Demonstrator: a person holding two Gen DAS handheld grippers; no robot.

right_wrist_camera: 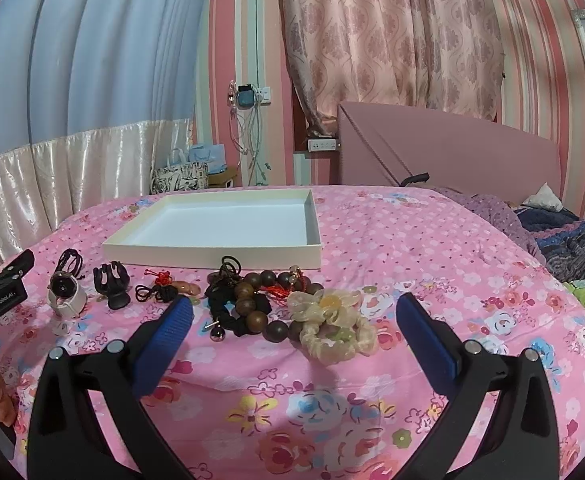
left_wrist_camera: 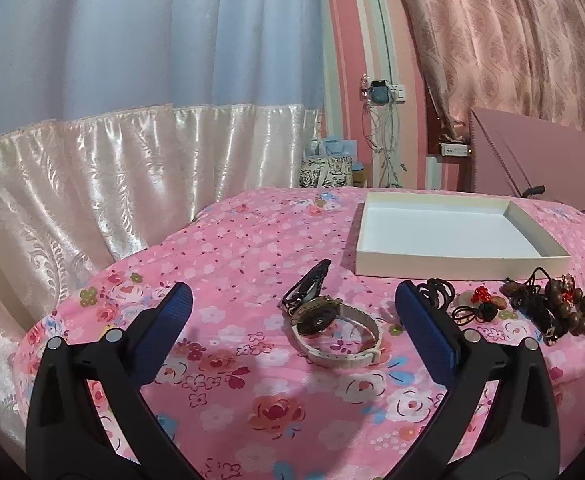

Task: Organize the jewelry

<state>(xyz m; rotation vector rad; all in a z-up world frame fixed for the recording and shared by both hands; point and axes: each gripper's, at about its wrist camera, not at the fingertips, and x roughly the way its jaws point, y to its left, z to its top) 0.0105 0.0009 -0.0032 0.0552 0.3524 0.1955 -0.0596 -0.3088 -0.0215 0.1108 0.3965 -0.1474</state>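
On the bed (right_wrist_camera: 432,248), both tools (left_wrist_camera: 292,312) (right_wrist_camera: 294,316) gape wide, holding nothing; those tangled beads (right_wrist_camera: 252,296) could drag neighbours along.

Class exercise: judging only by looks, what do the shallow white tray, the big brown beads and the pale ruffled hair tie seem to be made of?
Shallow white tray: probably matte cardboard, with thin straight walls and no shine.
Big brown beads: likely polished wood, dark brown with a soft gloss.
Pale ruffled hair tie: seemingly sheer fabric, crinkled and slightly translucent.
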